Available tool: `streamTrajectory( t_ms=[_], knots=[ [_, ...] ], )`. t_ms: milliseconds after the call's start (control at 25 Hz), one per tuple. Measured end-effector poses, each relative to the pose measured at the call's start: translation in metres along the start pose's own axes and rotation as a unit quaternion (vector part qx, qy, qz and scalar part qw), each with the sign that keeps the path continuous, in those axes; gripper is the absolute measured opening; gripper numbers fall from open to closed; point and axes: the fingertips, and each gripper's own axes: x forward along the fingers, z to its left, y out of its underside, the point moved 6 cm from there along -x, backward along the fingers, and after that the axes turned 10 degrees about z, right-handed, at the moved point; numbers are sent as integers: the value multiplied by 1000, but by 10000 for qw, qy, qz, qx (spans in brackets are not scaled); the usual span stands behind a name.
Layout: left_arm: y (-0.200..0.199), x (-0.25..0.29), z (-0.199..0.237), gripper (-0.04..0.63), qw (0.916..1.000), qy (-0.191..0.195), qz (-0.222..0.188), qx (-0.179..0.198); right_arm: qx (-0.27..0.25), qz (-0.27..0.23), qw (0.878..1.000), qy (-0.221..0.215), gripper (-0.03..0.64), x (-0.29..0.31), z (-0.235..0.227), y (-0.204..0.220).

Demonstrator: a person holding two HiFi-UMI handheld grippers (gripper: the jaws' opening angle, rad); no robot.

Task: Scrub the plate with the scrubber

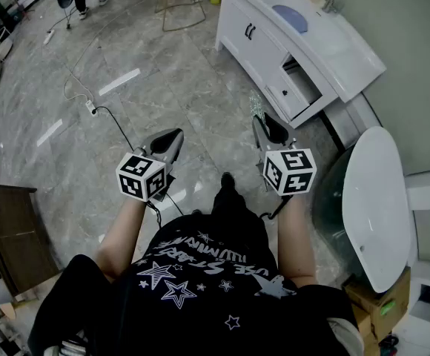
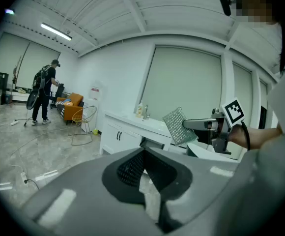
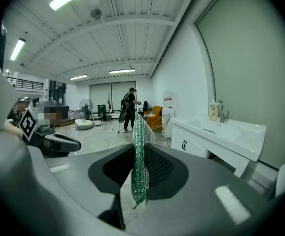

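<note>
1. The scrubber (image 3: 139, 156), a glittering silver-green mesh pad, stands edge-on between the fingers (image 3: 157, 168) of the right gripper (image 3: 139, 149), which are closed on its lower part. Its upper edge rises past the fingertips.
2. The plate (image 1: 290, 17), a blue oval, lies in the basin of the white desk (image 1: 348, 58), ahead of the right gripper's fingers and to their right, well apart from them and from the scrubber.
3. The left gripper (image 2: 143, 151) holds nothing. Its fingers (image 2: 128, 168) meet at the tips, with grey floor (image 1: 163, 73) showing through the gap lower down.
4. In the head view both grippers are held up over the floor, side by side and apart, with the scrubber nearer the desk.
5. A soap bottle (image 3: 213, 111) and a tap (image 3: 221, 109) stand at the far rim of the basin, beyond the right fingers. A drawer (image 1: 296, 87) in the desk front stands open.
6. Far ahead of the fingers, a person (image 3: 129, 109) stands near an orange chair (image 2: 72, 104).
</note>
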Motion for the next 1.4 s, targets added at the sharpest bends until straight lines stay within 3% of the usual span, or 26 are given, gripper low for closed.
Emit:
streamTrajectory(
  t_ms=[360, 600, 800, 840, 1120, 1240, 1400],
  knots=[
    [-23, 2, 10, 0, 9998, -13, -184, 56, 88, -6, 9998, 152, 98, 3, -12, -16],
    [-4, -5, 24, 0, 9999, 68, -48, -137, 119, 79, 9994, 311, 98, 5, 1, -11],
    [-10, -7, 43, 2, 9999, -4, -110, 29, 156, 29, 9990, 421, 98, 11, 3, -15],
    [-15, -5, 45, 21, 9999, -1, -167, 24, 158, 18, 9989, 440, 98, 12, 1, -18],
    [-31, 29, 55, 335, 9996, 95, -259, 47, 190, 23, 9989, 432, 100, 40, -23, -30],
    [-37, 49, 68, 404, 9993, -30, -326, -151, 174, 83, 9991, 387, 100, 63, -42, -33],
    [-52, 87, 91, 420, 9989, -176, -281, -333, 145, 192, 9992, 334, 100, 105, -82, -40]
  ],
)
